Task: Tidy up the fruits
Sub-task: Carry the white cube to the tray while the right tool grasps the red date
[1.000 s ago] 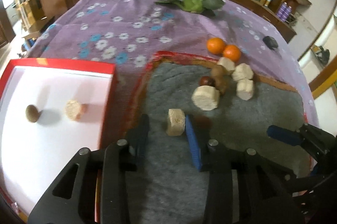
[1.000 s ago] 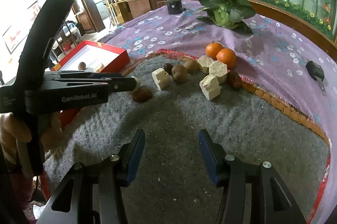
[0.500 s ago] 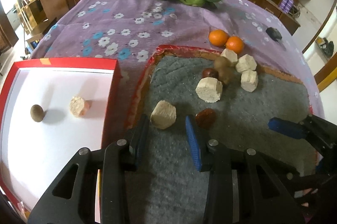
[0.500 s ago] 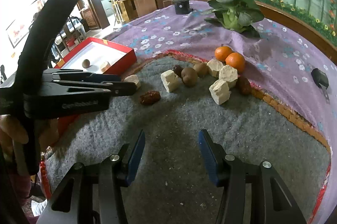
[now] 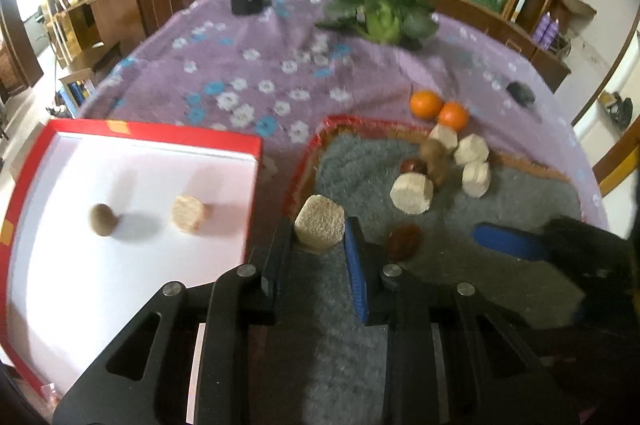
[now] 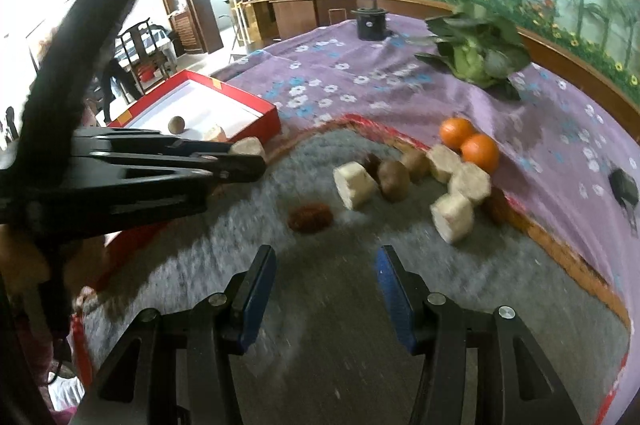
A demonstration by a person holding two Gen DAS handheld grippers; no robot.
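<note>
Now the left gripper (image 5: 320, 245) is closing its jaws on a pale chunk (image 5: 320, 227) at the grey mat's (image 5: 320, 365) edge, beside the red box (image 5: 252, 185); it looks light, dry and crumbly, best pinched gently on its flat sides. The right gripper (image 6: 326, 289) hangs half open, empty.

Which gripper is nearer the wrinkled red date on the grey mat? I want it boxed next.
Left. The left gripper, closing on a beige chunk, sits beside the date; the right gripper hangs open, farther back.

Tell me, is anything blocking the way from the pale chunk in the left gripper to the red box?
Only the red box's own near wall stands between them. The left gripper is closing on the pale chunk right beside that wall, so the chunk must go over the rim. Inside, a brown fruit and another chunk leave free floor.
</note>
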